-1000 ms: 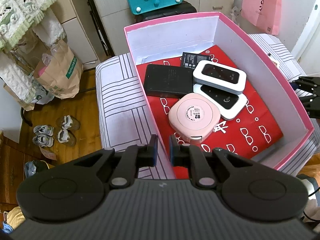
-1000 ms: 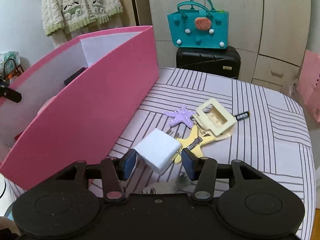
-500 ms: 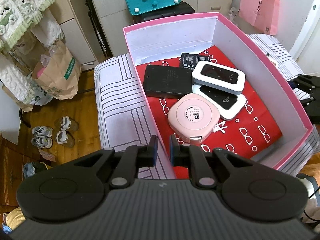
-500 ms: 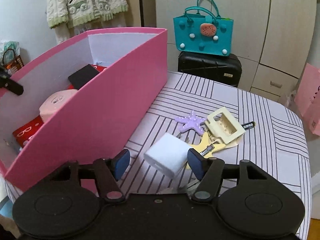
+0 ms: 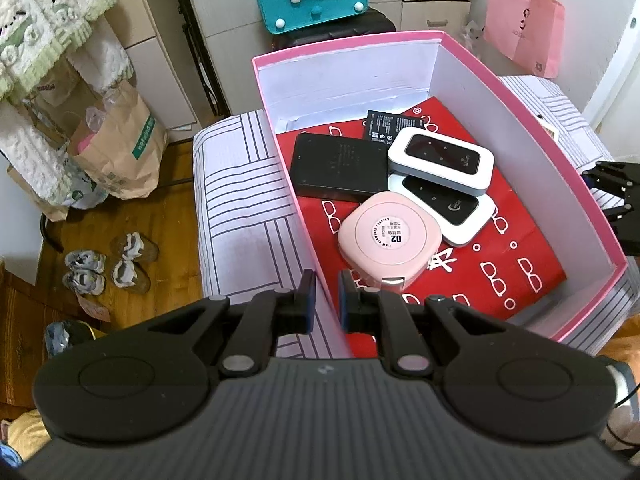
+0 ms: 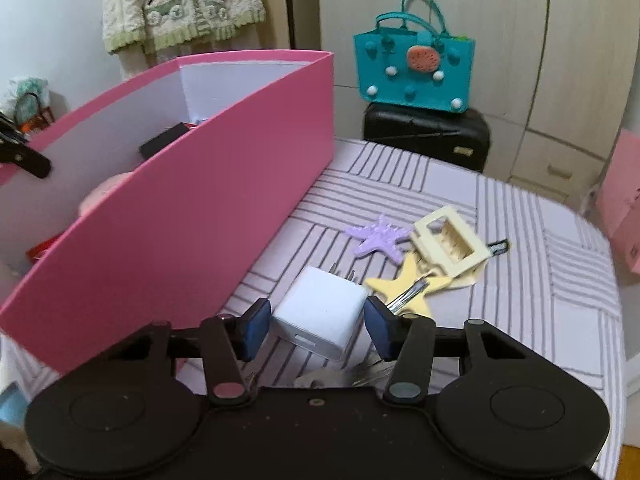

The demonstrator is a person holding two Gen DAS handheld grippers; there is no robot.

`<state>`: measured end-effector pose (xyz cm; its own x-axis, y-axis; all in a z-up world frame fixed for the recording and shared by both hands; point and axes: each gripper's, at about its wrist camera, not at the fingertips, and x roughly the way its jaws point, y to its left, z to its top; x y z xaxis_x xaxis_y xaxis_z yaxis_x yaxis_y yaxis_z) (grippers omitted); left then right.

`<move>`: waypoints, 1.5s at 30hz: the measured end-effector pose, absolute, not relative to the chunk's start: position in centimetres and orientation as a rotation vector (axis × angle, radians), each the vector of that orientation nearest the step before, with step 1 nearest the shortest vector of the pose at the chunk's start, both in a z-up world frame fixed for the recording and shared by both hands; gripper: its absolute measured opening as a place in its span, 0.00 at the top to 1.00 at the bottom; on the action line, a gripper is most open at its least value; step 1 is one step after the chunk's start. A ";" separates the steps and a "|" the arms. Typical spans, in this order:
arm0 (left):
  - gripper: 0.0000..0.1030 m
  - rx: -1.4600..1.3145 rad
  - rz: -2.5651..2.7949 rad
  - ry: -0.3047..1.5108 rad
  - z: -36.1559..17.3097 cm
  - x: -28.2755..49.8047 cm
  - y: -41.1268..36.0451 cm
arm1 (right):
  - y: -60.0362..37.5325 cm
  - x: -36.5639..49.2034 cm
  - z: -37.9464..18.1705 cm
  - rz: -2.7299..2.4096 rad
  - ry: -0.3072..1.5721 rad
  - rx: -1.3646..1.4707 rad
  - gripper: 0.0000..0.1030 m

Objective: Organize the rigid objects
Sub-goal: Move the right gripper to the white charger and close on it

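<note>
My left gripper (image 5: 325,295) is shut on the near left wall of the pink box (image 5: 532,112). Inside lie a round pink case (image 5: 390,234), a black flat device (image 5: 340,164), two white pocket routers (image 5: 440,160) and a black card (image 5: 394,124) on red paper. My right gripper (image 6: 316,326) is open, its blue pads either side of a white charger plug (image 6: 320,316) on the striped cloth. The pads do not touch it. The box's outer wall (image 6: 192,216) stands to the left.
Past the plug lie a purple starfish (image 6: 378,236), a yellow starfish (image 6: 408,280), a cream frame piece (image 6: 450,238) and a key. A teal bag (image 6: 412,54) sits on a black suitcase behind the table. Paper bags and shoes are on the floor at left.
The right gripper has opened wider and shifted around the white plug, which stays on the cloth. The left gripper keeps its hold on the box wall; the box has barely moved.
</note>
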<state>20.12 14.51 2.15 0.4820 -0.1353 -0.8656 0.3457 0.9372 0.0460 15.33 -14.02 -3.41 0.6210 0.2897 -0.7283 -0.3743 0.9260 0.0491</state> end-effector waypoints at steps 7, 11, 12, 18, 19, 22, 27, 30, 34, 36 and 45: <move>0.90 0.245 -0.283 1.020 2.1 20.1 14.1 | -13.5 15.7 -4.4 0.376 0.821 -0.127 0.43; 0.90 0.236 -0.282 1.020 2.0 20.2 14.3 | -13.4 15.3 -3.6 0.382 0.810 -0.163 0.47; 0.90 0.239 -0.281 1.022 2.1 20.2 14.2 | -13.6 15.0 -3.1 0.378 0.796 -0.169 0.50; 0.90 0.269 -0.273 1.029 2.2 20.1 13.8 | -16.1 12.8 1.4 0.392 0.671 -0.033 0.54; 0.90 0.268 -0.271 1.029 2.2 20.1 13.8 | -16.0 12.7 1.8 0.406 0.662 -0.034 0.54; 0.90 0.262 -0.271 1.034 2.0 20.0 13.8 | -15.2 12.9 2.2 0.412 0.670 -0.070 0.55; 0.90 0.255 -0.280 1.037 2.0 19.9 13.9 | -15.3 14.2 0.8 0.419 0.748 -0.054 0.96; 0.90 0.252 -0.286 1.037 2.0 19.9 14.0 | -16.1 14.9 -0.5 0.405 0.796 -0.019 0.89; 0.89 0.248 -0.288 1.038 2.0 19.9 14.0 | -16.7 14.6 -1.3 0.409 0.832 0.027 0.86; 0.89 0.249 -0.287 1.038 2.0 19.9 14.0 | -16.7 13.9 -1.3 0.431 0.828 0.039 0.80; 0.89 0.239 -0.287 1.027 1.7 20.2 14.2 | -13.9 11.1 -1.2 0.586 0.826 -0.094 0.46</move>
<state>20.23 14.24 1.69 0.4857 -0.1220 -0.8655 0.3442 0.9369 0.0611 11.10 -13.87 -1.18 0.5300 0.4547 -0.7158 -0.5259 0.8384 0.1432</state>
